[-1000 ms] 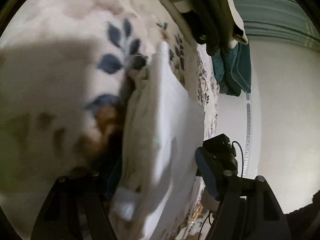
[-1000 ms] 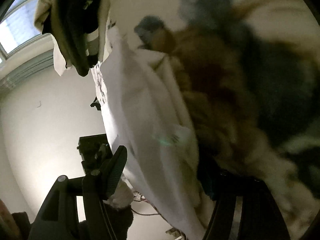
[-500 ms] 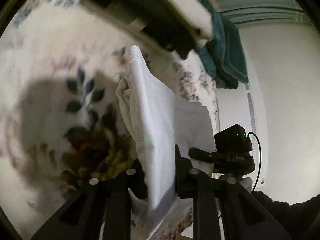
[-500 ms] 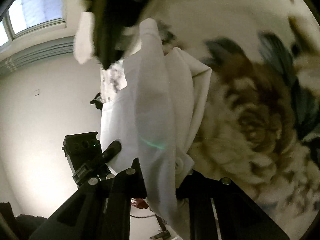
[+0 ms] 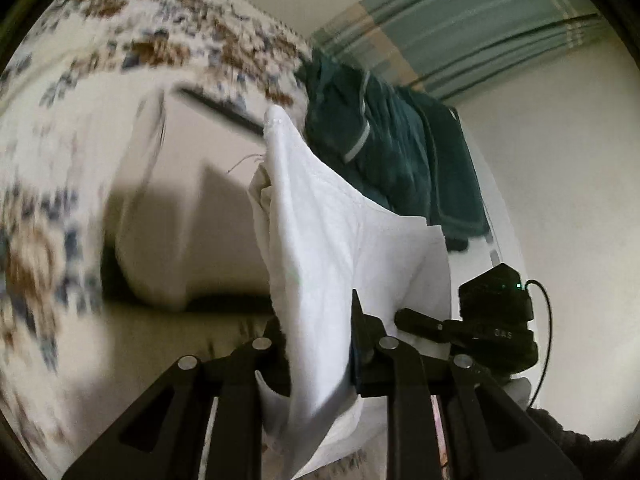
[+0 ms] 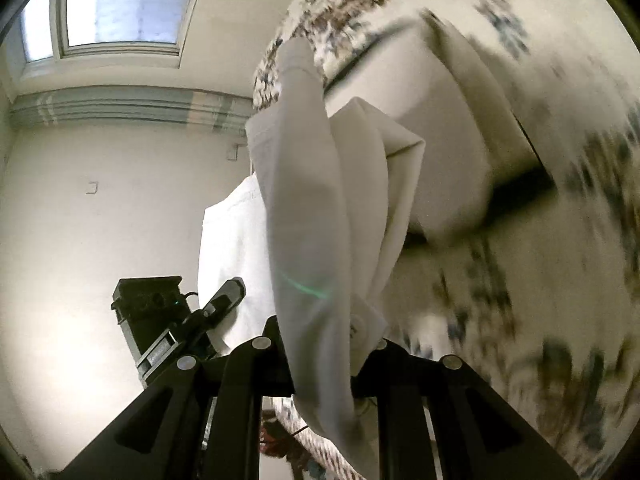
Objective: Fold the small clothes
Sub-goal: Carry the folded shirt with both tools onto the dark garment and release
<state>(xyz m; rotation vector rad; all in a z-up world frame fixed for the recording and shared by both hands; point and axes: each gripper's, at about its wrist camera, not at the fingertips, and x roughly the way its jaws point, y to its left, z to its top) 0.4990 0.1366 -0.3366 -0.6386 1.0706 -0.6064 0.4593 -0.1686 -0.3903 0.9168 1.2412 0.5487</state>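
Left gripper [image 5: 320, 344] and right gripper [image 6: 320, 344] each pinch one edge of a white garment [image 5: 320, 240], held hanging above the floral bedspread [image 5: 60, 160]. Step in hand: lift and spread. Next, judged: lay it flat, keeping both edges taut and level.

The garment [image 5: 320, 248] is plain white, greyer in its folds, and both grippers [image 5: 320, 344] [image 6: 324, 344] are black with small silver rivets. The bedspread [image 5: 132, 40] is cream with a blurred floral print in brown and dark blue, and the pillow [image 5: 168, 216] lying on it is plain cream. A dark teal cloth [image 5: 384, 160] with a pale stripe lies beside it, against an off-white wall [image 6: 100, 220] edged by a grey-green striped band [image 6: 120, 110].
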